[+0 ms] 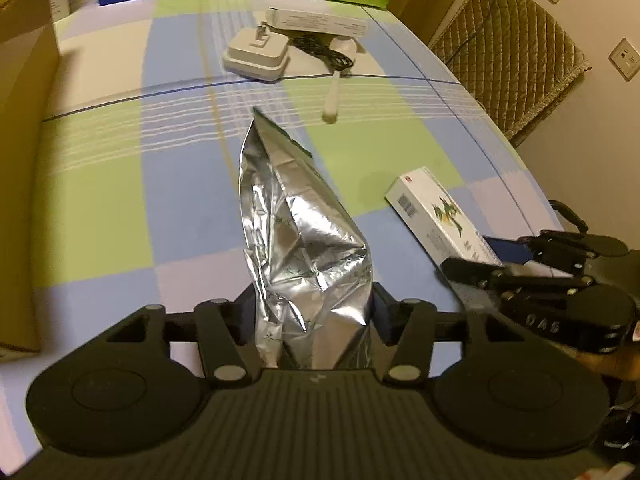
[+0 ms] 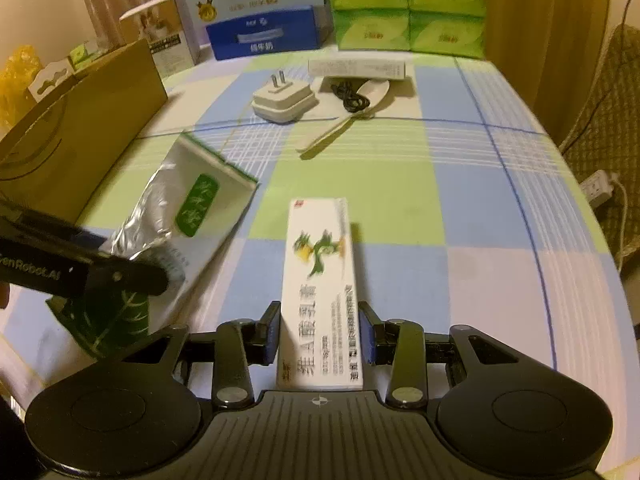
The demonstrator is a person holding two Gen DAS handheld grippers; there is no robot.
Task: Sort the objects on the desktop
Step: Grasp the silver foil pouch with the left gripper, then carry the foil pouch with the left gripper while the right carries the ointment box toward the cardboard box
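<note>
A crinkled silver foil bag (image 1: 296,216) stands up between the fingers of my left gripper (image 1: 314,296), which is shut on its lower part. From the right wrist view the same bag (image 2: 200,204) shows a white face with a green label, held at the left by that left gripper (image 2: 120,276). A long white ointment box (image 2: 320,280) with a green plant picture lies lengthwise between the fingers of my right gripper (image 2: 320,320), whose pads press both long sides. In the left wrist view, that box (image 1: 436,212) sits at the right with the right gripper (image 1: 480,276) on its near end.
On the checked tablecloth (image 2: 460,200) farther back lie a white plug charger (image 2: 282,100), a black cable (image 2: 350,98), a white spoon (image 2: 348,116) and a long white carton (image 2: 360,68). A cardboard box (image 2: 80,132) stands left. Green tissue packs (image 2: 408,4) and a blue box (image 2: 264,32) line the back.
</note>
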